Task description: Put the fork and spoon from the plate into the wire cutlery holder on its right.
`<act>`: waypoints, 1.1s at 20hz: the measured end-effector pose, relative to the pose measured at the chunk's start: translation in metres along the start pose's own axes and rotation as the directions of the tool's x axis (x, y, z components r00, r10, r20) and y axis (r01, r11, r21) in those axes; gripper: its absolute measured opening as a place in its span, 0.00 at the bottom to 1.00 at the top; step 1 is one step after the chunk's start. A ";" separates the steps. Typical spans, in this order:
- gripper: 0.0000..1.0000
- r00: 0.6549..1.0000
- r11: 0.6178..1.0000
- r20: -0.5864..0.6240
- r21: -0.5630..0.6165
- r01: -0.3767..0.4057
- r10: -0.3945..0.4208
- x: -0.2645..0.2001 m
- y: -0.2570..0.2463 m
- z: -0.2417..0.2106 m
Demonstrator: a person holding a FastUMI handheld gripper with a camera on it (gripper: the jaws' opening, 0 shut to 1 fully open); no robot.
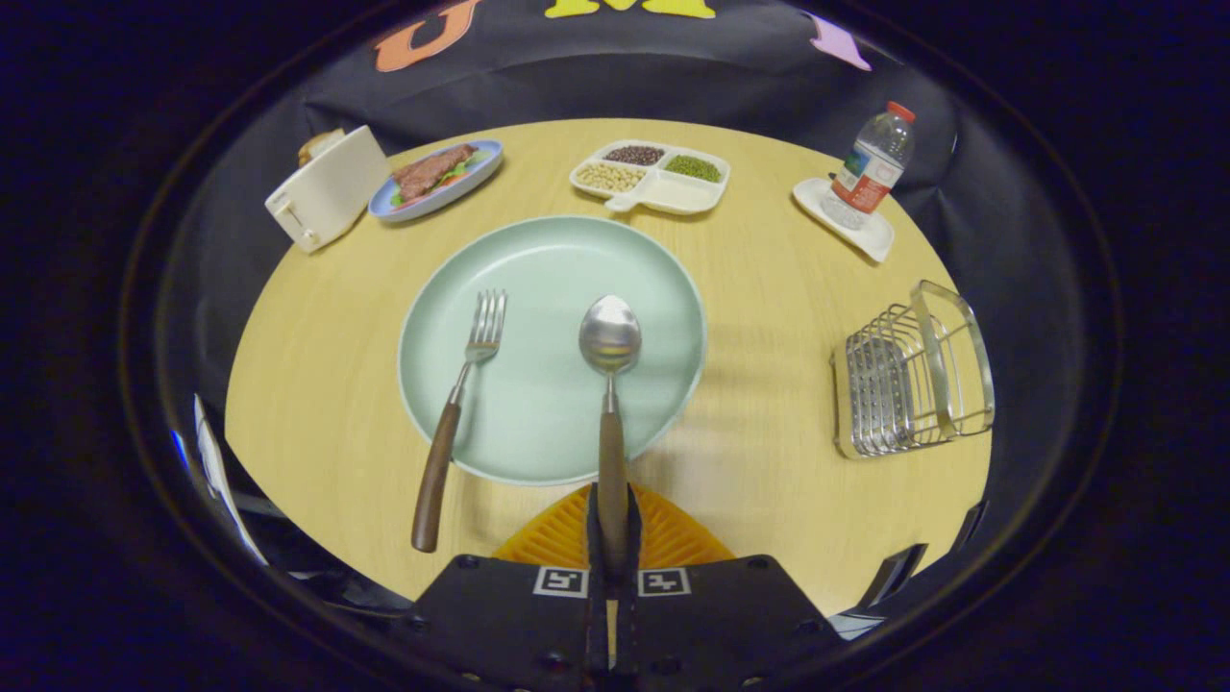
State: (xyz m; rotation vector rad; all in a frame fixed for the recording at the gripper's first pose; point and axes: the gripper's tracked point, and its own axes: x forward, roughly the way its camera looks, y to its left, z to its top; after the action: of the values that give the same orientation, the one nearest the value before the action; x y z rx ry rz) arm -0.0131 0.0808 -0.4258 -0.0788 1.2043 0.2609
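Observation:
A pale green plate point(538, 423) lies on the round wooden table just ahead of my fingers. The spoon point(609, 336), with a metal bowl and brown wooden handle, points straight away from me, and its bowl hangs over the plate. My gripper point(612, 524) is shut on the spoon's handle, both fingers pressing its near end. The fork point(452, 423), with the same wooden handle, rests to the left of the spoon, tines on the plate and handle out over the plate's rim. The wire cutlery holder point(911, 383) stands to the right of the plate.
Beyond the plate sit a divided white tray of beans point(673, 192), a blue plate of food point(423, 207) and a white toaster point(327, 187). A water bottle point(870, 168) stands on a white dish at the far right. An orange ribbed mat point(557, 538) lies under my fingers.

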 end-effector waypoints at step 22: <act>0.04 0.969 0.988 0.233 0.146 0.044 -0.077 -0.099 -0.106 0.038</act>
State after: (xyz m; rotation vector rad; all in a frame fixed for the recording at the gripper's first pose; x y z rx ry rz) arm 0.0143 -0.0301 -0.3280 0.0375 0.9758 0.1270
